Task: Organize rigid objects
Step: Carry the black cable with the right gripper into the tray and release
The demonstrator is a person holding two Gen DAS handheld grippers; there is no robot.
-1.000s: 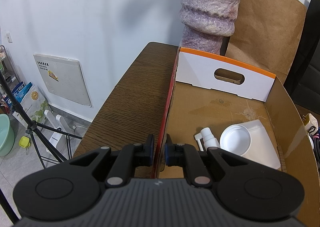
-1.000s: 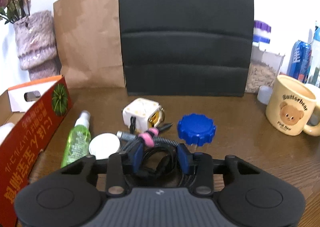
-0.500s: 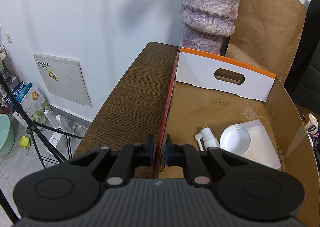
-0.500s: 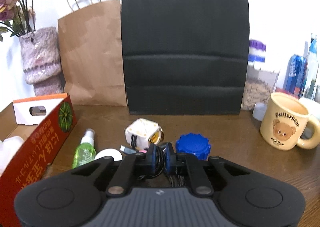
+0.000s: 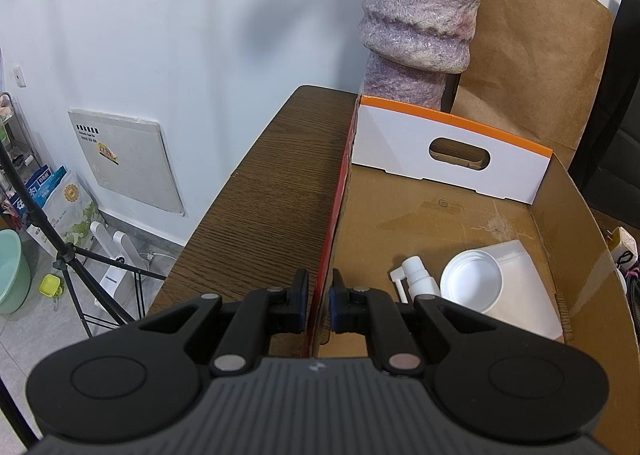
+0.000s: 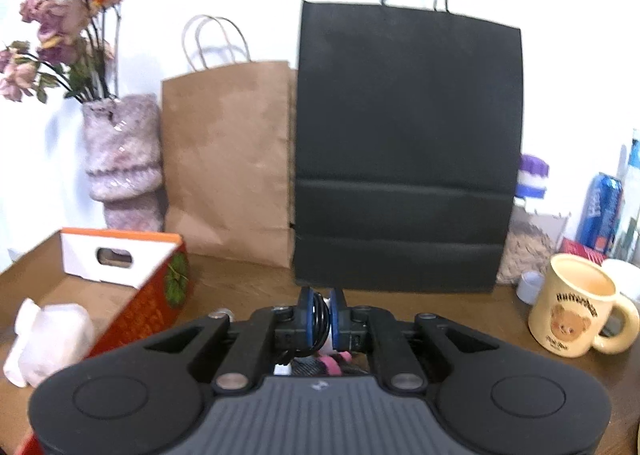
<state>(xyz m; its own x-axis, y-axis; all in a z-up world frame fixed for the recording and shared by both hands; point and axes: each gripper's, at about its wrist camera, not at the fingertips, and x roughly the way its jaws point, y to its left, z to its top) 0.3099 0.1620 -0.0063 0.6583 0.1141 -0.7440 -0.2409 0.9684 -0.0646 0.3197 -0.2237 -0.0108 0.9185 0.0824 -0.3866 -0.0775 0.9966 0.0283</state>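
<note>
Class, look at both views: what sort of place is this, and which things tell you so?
Probably a lived-in room at home, not a lab: a vase of dried flowers, a bear mug and paper shopping bags crowd a wooden table.

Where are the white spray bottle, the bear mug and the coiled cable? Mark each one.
white spray bottle point(image 5: 416, 278): left wrist view, on its nozzle and neck, inside the box.
bear mug point(image 6: 576, 307): right wrist view, on its printed front.
coiled cable point(image 6: 319, 313): right wrist view, on the black loops between the jaws.

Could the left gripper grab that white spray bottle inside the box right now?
Probably not yet: the left gripper is shut on the cardboard box wall. The white spray bottle lies close beside it inside, uncovered, so letting go first should free it.
</note>
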